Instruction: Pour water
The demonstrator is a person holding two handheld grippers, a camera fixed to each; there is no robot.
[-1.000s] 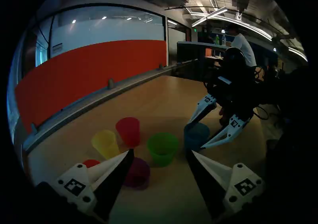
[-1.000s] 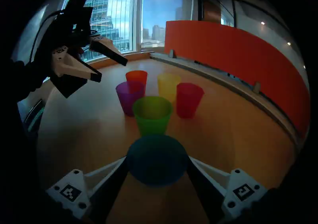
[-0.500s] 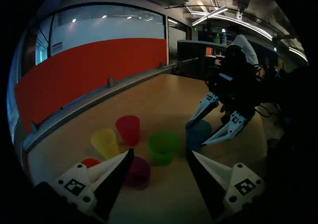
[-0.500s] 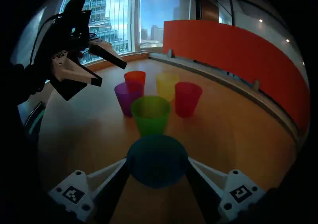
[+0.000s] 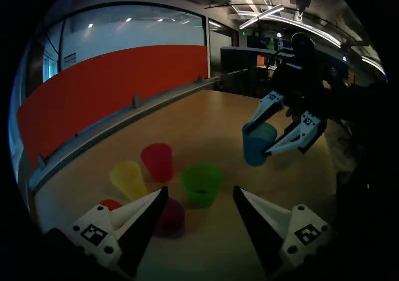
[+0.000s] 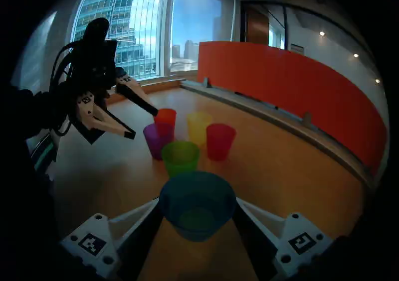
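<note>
Right hand-held gripper (image 6: 197, 204): clenched on the blue cup (image 6: 197, 194), one finger pressed to each side of the cup wall just below the rim.
Blue cup: held clear of the worktop (image 5: 209, 116), roughly upright, with its mouth open to the right gripper view. A greenish tint is seen at its bottom; whether water is inside cannot be told.
Blue cup, from the left gripper view: seen to the right of the other cups and apart from them, gripped between the two white fingers of the right hand-held gripper.
Left hand-held gripper (image 5: 199, 189): released, its fingers spread wide with nothing between them, held above the worktop beside the group of cups.
Left hand-held gripper, from the right gripper view: seen on the left, its fingertips pointed toward the purple cup (image 6: 155, 139) and the orange cup (image 6: 165, 119), touching neither.
Green cup (image 6: 180, 157): stood upright on the worktop, the nearest of the group to the blue cup.
Purple cup and orange cup: stood just beside each other, to the left of the green cup in the right gripper view.
Yellow cup (image 6: 198, 126) and red cup (image 6: 219, 140): stood side by side behind the green cup.
Backdrop: an orange wall (image 5: 109, 86) is seen along the far edge of the worktop, and tall windows (image 6: 124, 32) at one end.
</note>
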